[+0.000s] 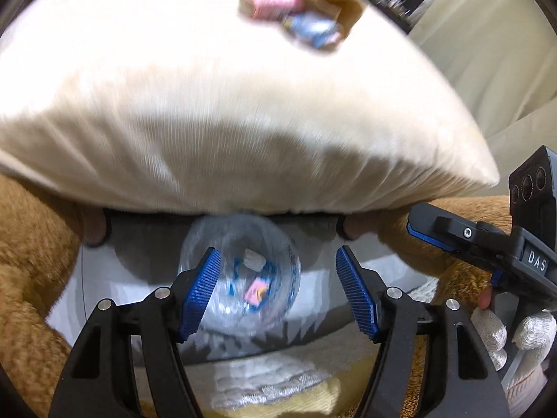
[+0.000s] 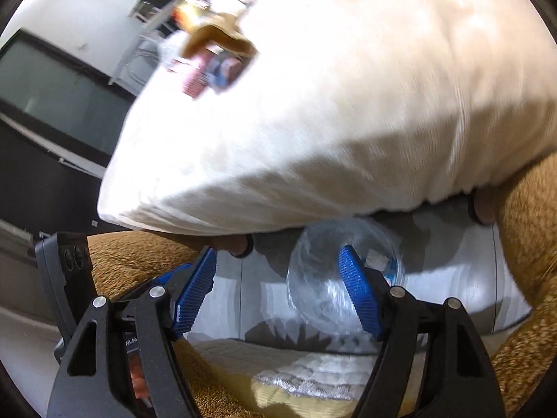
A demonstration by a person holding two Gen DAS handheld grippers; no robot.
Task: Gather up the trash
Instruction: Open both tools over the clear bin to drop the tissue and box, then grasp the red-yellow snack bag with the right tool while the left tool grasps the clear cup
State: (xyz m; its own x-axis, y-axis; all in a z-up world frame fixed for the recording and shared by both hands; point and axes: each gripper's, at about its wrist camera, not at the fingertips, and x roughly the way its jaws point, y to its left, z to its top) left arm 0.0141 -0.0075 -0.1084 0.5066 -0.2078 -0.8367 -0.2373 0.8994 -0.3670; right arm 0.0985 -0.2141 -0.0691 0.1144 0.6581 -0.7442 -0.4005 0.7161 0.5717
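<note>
Mid-collection, between pickups. Left gripper (image 1: 276, 291) released, fingers (image 1: 200, 292) apart and gripping nothing, clear crumpled plastic bottle (image 1: 240, 275) lying beyond them on grey cloth under the big cream pillow (image 1: 243, 111). Right gripper (image 2: 278, 292) released too, empty. Blurred pink-and-blue wrappers (image 1: 296, 14) atop pillow. Next: descend on the bottle, centre it, clench gently.
</note>
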